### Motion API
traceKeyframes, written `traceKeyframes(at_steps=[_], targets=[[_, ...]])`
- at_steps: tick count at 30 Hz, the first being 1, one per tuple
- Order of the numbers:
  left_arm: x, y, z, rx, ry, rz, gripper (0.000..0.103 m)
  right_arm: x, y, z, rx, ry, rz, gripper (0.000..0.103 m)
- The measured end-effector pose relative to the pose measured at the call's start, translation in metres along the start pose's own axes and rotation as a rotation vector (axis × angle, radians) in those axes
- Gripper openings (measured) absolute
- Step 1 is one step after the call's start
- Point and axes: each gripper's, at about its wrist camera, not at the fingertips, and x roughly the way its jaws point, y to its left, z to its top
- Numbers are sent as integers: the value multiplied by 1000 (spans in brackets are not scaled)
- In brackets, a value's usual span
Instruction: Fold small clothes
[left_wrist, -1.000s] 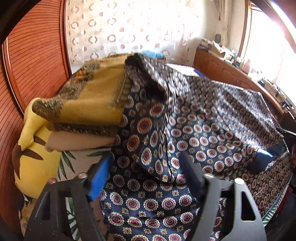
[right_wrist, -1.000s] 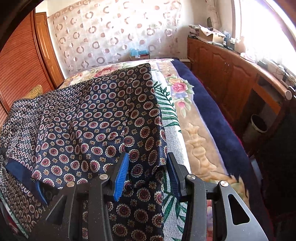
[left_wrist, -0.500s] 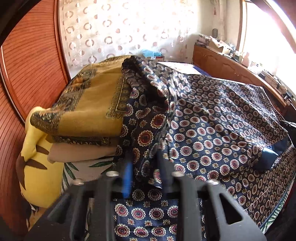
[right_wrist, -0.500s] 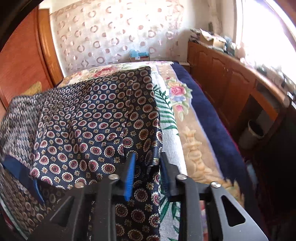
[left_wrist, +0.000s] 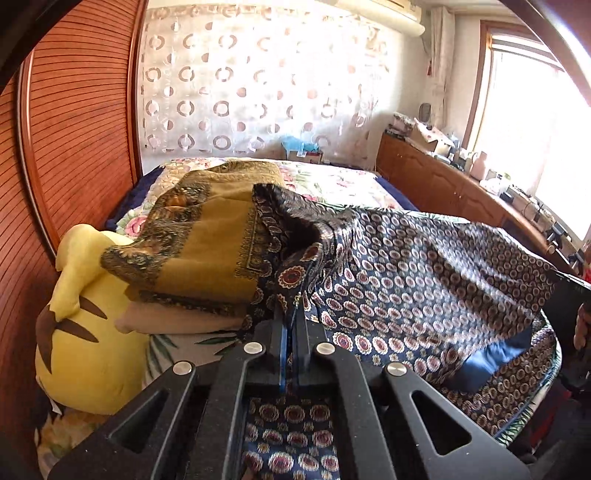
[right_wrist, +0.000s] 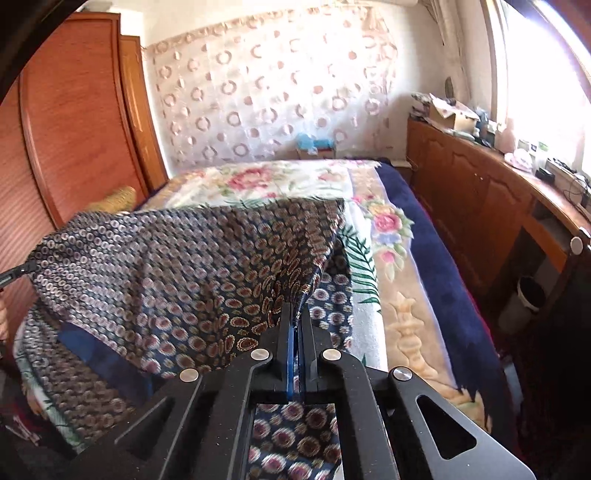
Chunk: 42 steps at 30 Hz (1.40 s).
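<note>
A navy garment (left_wrist: 424, 266) printed with red and cream medallions lies spread over the bed. My left gripper (left_wrist: 293, 314) is shut on a fold of it near its left edge, and the cloth rises in a peak from the jaws. In the right wrist view the same garment (right_wrist: 177, 266) is lifted and blurred, with my right gripper (right_wrist: 297, 317) shut on its right corner. The cloth hangs stretched between the two grips. The other gripper shows as a dark shape at the right edge (left_wrist: 569, 306) of the left wrist view.
A folded mustard patterned cloth (left_wrist: 207, 240) sits on a beige pile beside a yellow plush toy (left_wrist: 81, 325) at the left. A floral blanket (right_wrist: 388, 236) covers the bed. A wooden cabinet (right_wrist: 480, 206) runs along the right, a wooden wardrobe (left_wrist: 74, 129) along the left.
Both grippers went from open around the cloth to shut on it. Both have then risen, and the garment's near edge has lifted off the bed.
</note>
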Motion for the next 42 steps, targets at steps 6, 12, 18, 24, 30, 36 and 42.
traceKeyframes(at_steps=[6,12,18,24,30,36,42], targets=[[-20,19,-14,-59,6,-13,2,-31,3,-17,1,-3,40,1],[-21,29,-43,-92,75,-9,2,-51,-2,-42,5,33,29,1],[-16,30,-62,-94,123,8,2,-39,-10,-63,21,121,10,1],[-18,31,-63,-87,117,10,25,-33,-5,-52,-2,136,-6,1],[-30,28,-52,-76,59,6,75,-48,7,-37,-39,64,-22,29],[-33,22,-49,-59,35,40,76,-49,23,-34,-61,27,-28,43],[-31,20,-50,-60,42,52,76,-16,43,-41,-85,56,-2,43]])
